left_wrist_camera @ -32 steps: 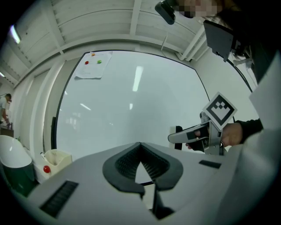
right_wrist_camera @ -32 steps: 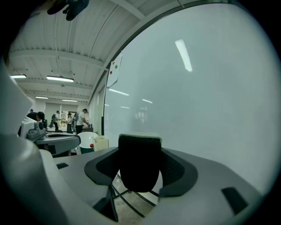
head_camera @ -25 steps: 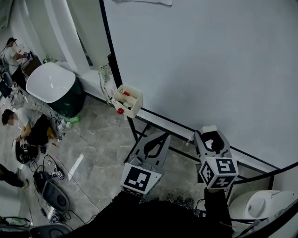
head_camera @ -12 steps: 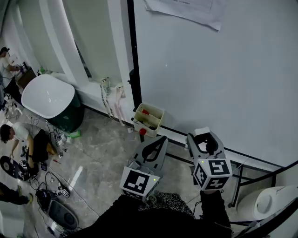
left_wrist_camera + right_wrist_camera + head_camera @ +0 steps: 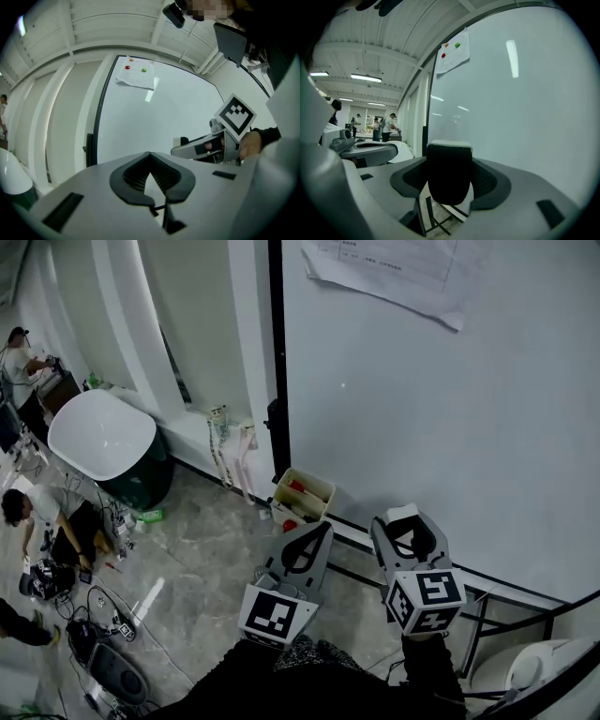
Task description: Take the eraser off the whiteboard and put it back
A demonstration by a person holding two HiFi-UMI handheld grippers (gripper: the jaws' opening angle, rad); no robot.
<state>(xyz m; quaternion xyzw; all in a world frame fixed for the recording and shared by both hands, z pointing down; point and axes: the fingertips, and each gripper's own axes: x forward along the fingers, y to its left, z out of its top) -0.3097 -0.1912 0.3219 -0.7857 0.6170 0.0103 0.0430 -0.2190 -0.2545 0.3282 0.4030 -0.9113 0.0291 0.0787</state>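
Low beside the whiteboard, eraser gripped on the right

Between the grey moulded jaws of the right hand-held gripper point(image 5: 407, 521), closed on its two flanks, a blocky eraser point(image 5: 449, 174): dark matte felt face with rounded corners, thin white back on top. Held near the lower edge of the whiteboard point(image 5: 450, 418), a smooth, glossy white panel in a thin black frame; touching or just clear, impossible to tell. Just left of it, the left hand-held gripper point(image 5: 322, 529), same grey plastic, dark ribbed pads drawn together at the tips. Nothing between them, only a diamond-shaped gap behind the meeting point. High on the board, a crinkled paper sheet point(image 5: 389, 273) under small round magnets point(image 5: 443, 55), red and green. At the board's lower left corner, a cream open-topped box point(image 5: 302, 495) with red items inside. Below, a grey veined stone floor point(image 5: 197, 549). Far left, a rounded white tub point(image 5: 101, 432) with a dark green underside.
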